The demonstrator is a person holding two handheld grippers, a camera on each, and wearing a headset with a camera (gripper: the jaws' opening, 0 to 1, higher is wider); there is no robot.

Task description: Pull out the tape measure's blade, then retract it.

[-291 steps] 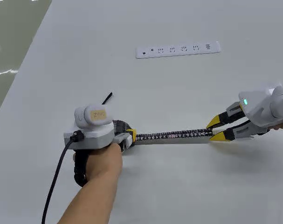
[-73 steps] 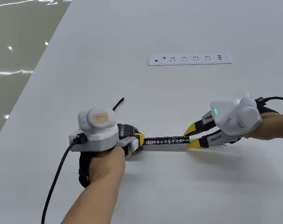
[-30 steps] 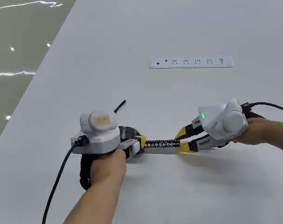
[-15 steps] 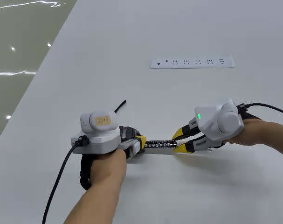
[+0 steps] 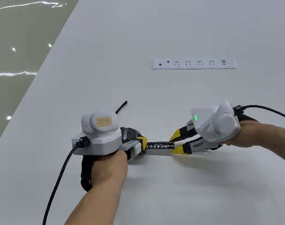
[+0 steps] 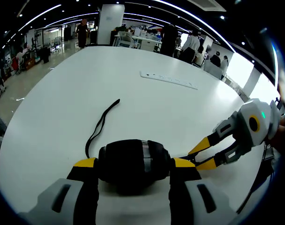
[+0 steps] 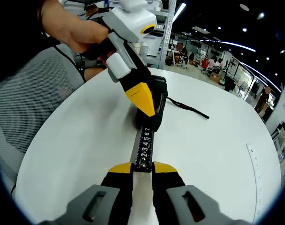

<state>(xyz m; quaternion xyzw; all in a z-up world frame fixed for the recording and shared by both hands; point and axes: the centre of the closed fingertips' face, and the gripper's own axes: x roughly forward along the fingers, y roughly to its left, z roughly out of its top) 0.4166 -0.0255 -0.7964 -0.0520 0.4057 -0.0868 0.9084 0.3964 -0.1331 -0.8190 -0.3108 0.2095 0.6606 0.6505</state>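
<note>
Left gripper [image 6: 134, 165]: jaws closed against both sides of the tape measure [image 7: 159, 101], yellow tips pressed to the black case. The case sits on the white table [image 5: 133, 56], near the person's edge of it. A hand [image 5: 107, 166] grasps this gripper from behind, and a black cable [image 5: 57, 178] trails from its rear toward the person.

Right gripper [image 5: 176, 143]: jaws drawn narrow, pinching the end of the blade [image 7: 145, 140] between the two yellow tips. The other hand [image 5: 245, 133] holds it, with a cable running off to the right.

Blade: a short length is out of the case, running straight from the case mouth to the right gripper's tips. Printed numerals 2 to 7 are legible in the right gripper view. The blade lies low over the table (whether it touches the surface cannot be told).

The two grippers face each other tip to tip, near one another, with the exposed blade between them.

Other items: a thin black wrist strap [image 6: 99, 126] leaves the case and lies loose on the table beyond it. A white power strip [image 5: 194, 63] lies flat farther back, well apart from the work
</note>
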